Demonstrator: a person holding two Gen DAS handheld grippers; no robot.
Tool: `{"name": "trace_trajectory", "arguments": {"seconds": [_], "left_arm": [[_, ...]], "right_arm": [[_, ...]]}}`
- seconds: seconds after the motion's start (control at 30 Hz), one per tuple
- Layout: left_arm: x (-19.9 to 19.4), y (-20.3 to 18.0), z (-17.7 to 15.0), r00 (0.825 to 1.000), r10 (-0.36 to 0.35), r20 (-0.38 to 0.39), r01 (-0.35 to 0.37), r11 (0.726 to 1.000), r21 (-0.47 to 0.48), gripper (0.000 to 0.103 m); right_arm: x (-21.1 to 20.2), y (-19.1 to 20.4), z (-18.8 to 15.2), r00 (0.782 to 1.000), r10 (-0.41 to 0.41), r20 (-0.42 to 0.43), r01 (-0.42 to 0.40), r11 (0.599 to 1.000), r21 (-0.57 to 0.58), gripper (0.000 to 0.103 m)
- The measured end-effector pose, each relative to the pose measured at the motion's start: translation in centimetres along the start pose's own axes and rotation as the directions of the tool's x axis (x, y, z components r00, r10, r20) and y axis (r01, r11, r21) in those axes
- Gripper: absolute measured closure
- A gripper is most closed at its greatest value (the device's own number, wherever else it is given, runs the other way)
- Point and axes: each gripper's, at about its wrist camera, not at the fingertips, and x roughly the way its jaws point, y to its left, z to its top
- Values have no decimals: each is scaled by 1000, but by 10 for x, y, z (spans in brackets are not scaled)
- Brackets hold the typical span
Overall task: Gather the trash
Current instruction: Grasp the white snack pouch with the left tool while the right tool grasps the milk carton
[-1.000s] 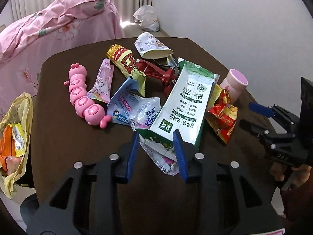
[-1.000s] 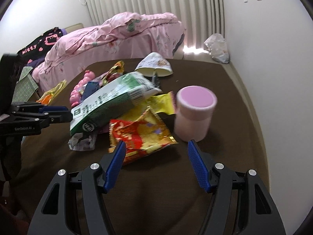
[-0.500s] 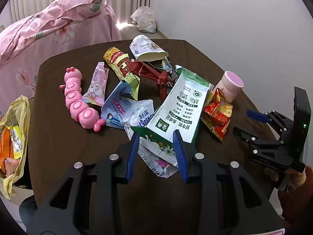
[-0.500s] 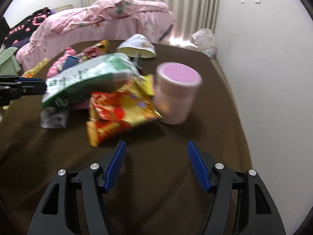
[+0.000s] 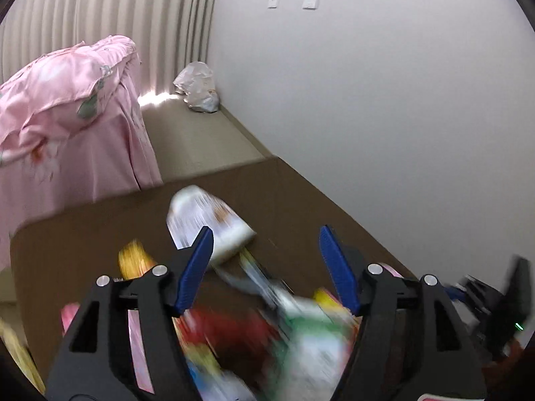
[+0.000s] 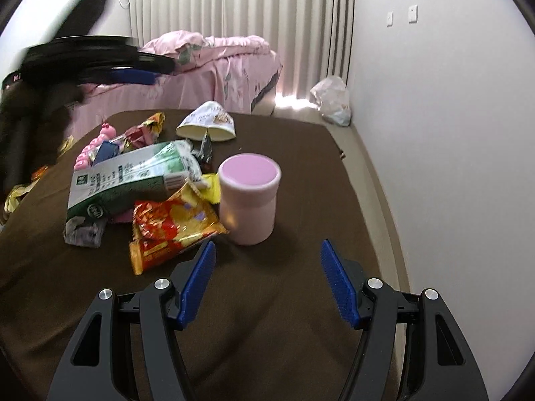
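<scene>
Heavy motion blur across the lower half of the left wrist view: only smears of red, green, white and yellow where the heap of crumpled snack wrappers [image 5: 267, 344] lies on the dark brown cloth-covered table [image 5: 83, 234], no print or outline legible. Sharper at frame centre, a squashed white paper cup with printed sides [image 5: 207, 220], partly masked by a blue ribbed pad. Left gripper [image 5: 265, 267] with jaws opening, already spread wide, nothing pinched between them. At the far right edge, cut off by the lens rim, a dark blurred shape, too smeared to identify. In the right wrist view, upper left, a black streaked form with a blue tip [image 6: 100, 63], also too blurred to read. Clearer at centre left: a flattened green-and-white milk carton [image 6: 127, 180] lying over a glossy red-and-yellow foil snack bag [image 6: 170, 230], a yellow wrapper corner [image 6: 212, 192] peeking out behind. Just beside the bag, upright, a smooth matte pink cylindrical cup [image 6: 249, 200]. Behind the carton, mostly hidden, a pink plastic caterpillar toy [image 6: 97, 143] and a crinkled gold wrapper [image 6: 147, 130]. Right gripper [image 6: 265, 277] at the bottom of the frame, jaws wide apart and empty, over bare tablecloth near the cup. In the background, a rumpled pink floral quilt [image 6: 227, 56], pleated pale curtains [image 6: 234, 0], and a crumpled white plastic bag [image 6: 332, 100] on the floor by the wall.
</scene>
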Motion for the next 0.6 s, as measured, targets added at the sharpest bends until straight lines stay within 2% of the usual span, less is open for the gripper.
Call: {"name": "trace_trajectory", "arguments": {"seconds": [0.1, 0.13, 0.2, 0.27, 0.3, 0.33, 0.37, 0.4, 0.47, 0.6], "left_arm": [[51, 28, 25, 997, 29, -78, -30, 1000, -4, 35], [72, 39, 29, 990, 22, -142, -26, 999, -28, 34], [106, 55, 31, 969, 47, -243, -68, 995, -77, 34], [133, 71, 30, 940, 78, -331, -128, 983, -132, 34], [141, 77, 28, 927, 78, -366, -149, 975, -168, 37], [147, 85, 23, 915, 47, -402, -150, 962, -229, 39], [145, 87, 21, 922, 38, -386, -147, 955, -258, 46], [144, 88, 20, 922, 34, -385, -147, 952, -267, 48], [136, 87, 15, 925, 15, -379, -130, 952, -279, 50], [104, 77, 7, 947, 64, -314, -143, 961, -236, 50]], "right_arm": [[1, -9, 1, 1000, -19, 8, 19, 1000, 9, 41], [2, -15, 1, 1000, -28, 6, 28, 999, 23, 41], [0, -23, -1, 999, -37, 5, 36, 998, 46, 41], [0, -28, -2, 999, -43, 2, 42, 997, 70, 41], [-1, -29, -3, 999, -45, 2, 45, 996, 74, 41], [-1, -29, -2, 999, -48, 2, 48, 996, 76, 41], [-2, -29, -3, 999, -47, 2, 47, 996, 76, 41], [-3, -28, -3, 999, -44, 1, 44, 996, 75, 41], [-4, -24, -1, 1000, -30, 1, 30, 997, 70, 41], [-6, -10, 8, 1000, -17, 13, 16, 999, 39, 41]]}}
